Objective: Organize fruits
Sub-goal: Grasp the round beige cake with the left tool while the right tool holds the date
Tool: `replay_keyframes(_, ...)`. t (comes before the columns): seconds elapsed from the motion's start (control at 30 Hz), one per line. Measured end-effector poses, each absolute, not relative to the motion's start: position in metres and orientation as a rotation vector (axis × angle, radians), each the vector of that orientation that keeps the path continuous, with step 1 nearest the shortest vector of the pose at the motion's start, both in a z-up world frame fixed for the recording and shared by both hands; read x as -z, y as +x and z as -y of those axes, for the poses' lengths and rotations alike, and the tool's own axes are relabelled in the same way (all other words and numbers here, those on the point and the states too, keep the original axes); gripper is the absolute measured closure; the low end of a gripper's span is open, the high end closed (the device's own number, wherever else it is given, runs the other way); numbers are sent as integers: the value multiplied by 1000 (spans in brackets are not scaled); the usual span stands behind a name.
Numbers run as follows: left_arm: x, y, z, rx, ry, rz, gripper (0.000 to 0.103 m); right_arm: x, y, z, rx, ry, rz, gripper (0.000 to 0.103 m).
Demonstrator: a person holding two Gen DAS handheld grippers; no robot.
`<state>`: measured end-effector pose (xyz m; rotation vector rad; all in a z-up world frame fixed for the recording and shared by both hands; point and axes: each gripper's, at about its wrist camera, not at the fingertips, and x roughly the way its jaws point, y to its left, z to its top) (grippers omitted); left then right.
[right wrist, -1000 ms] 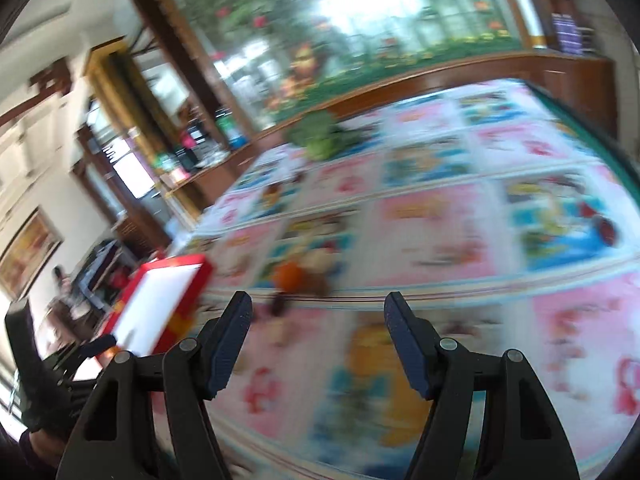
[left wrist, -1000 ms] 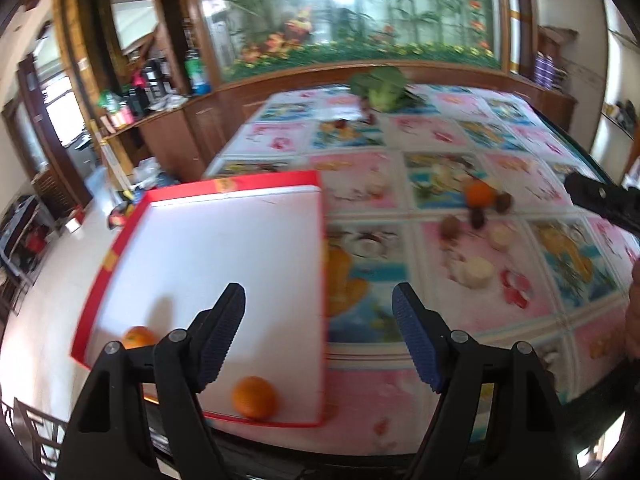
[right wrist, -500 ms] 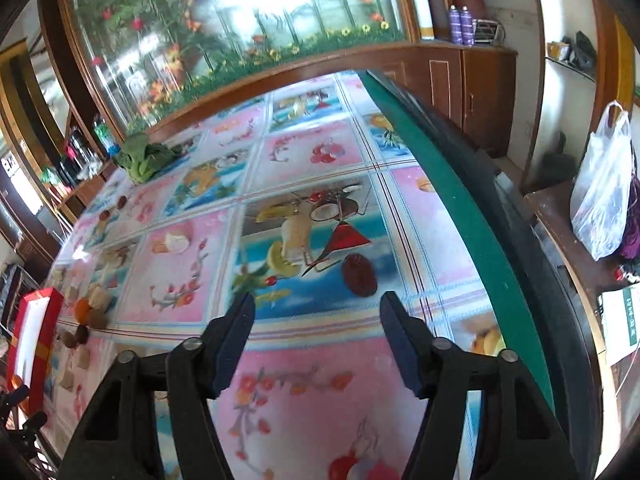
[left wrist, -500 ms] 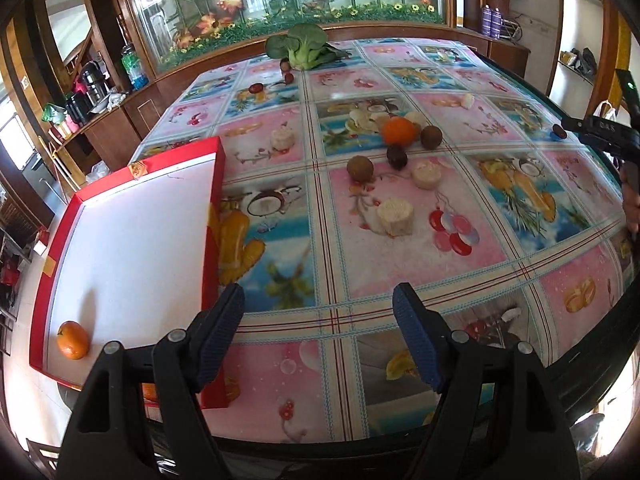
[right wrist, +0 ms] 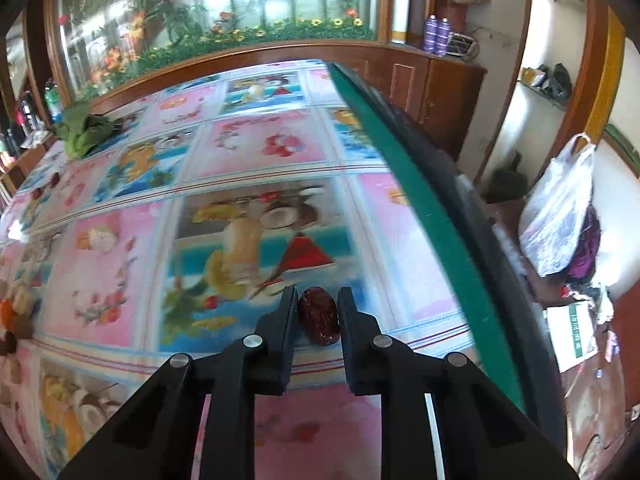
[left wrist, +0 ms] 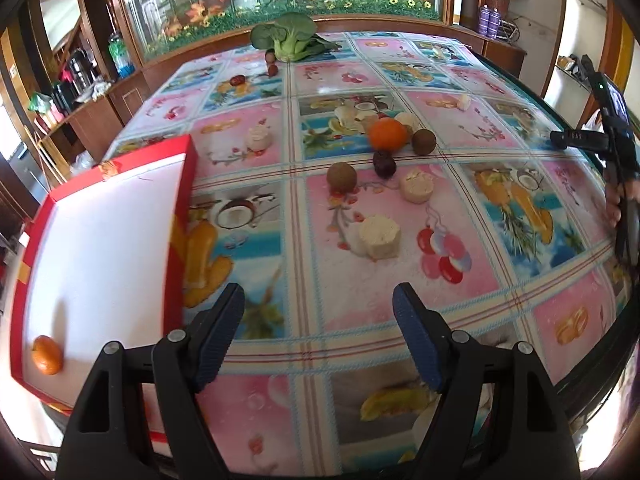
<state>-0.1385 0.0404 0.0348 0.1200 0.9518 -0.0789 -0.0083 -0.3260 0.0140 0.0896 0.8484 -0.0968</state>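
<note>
My right gripper [right wrist: 318,306] is shut on a dark red date [right wrist: 319,321] near the table's right edge; the gripper also shows in the left wrist view [left wrist: 608,136] at the far right. My left gripper [left wrist: 318,314] is open and empty above the near side of the table. A red tray with a white floor [left wrist: 100,232] lies at the left and holds an orange [left wrist: 47,354]. In the middle of the table lie an orange [left wrist: 387,133], two brown round fruits [left wrist: 341,176], a dark fruit [left wrist: 384,163] and several pale cut pieces [left wrist: 379,236].
A green leafy vegetable [left wrist: 286,38] lies at the far side with small red fruits [left wrist: 272,68] beside it. The table's green right edge [right wrist: 420,200] drops off to a floor with a white plastic bag [right wrist: 560,216]. A wooden cabinet stands at the left.
My right gripper has moved down to the date and shut on it. My left gripper has shifted right, away from the tray, toward the middle fruits.
</note>
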Motion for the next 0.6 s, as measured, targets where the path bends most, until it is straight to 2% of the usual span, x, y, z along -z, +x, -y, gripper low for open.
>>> replay_keyframes(0.5,-20,-101,-26,70,61,-986,26,-38,-45,200,-411,180,-807,84)
replay_keyframes(0.53,-20,-100,-25,70,61,-984,27,-39,-45,195,-428,185,-807,84)
replay_keyframes(0.6,-19,-98,-23,80,55,-979,37,-41,-49,184,-452,193,-802,84)
